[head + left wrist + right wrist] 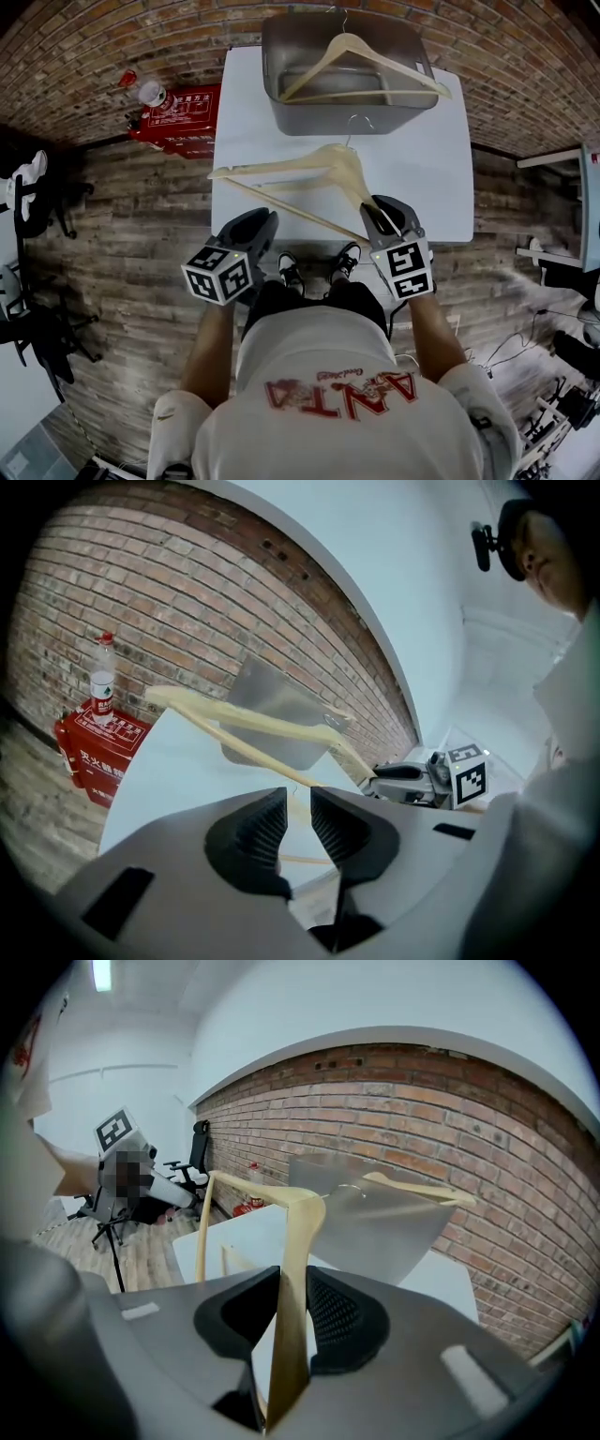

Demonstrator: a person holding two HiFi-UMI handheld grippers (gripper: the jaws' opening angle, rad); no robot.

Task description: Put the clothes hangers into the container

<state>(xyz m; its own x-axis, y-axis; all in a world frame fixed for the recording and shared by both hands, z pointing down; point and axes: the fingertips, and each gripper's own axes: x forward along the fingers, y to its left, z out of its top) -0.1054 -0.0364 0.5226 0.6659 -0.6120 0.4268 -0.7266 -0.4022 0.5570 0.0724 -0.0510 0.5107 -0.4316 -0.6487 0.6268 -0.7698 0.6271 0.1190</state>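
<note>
A grey metal container [272, 84] stands at the far end of the white table [431, 159]. One wooden hanger [361, 56] lies across its top. A second wooden hanger [328, 169] hangs tilted above the table, and my right gripper [386, 211] is shut on one of its arms. In the right gripper view that arm [298, 1241] runs upright between the pads of the right gripper [295, 1283], with the container [375, 1232] beyond. My left gripper [262, 220] sits near the table's front edge. Its jaws [298, 808] stand slightly apart with nothing between them, and the held hanger [244, 719] is farther off.
A red box [178, 117] with a bottle [101, 682] on it lies on the floor left of the table. Office chairs [37, 197] stand at the far left. The person's shoes [319, 267] are at the table's front edge. A brick wall runs behind the container.
</note>
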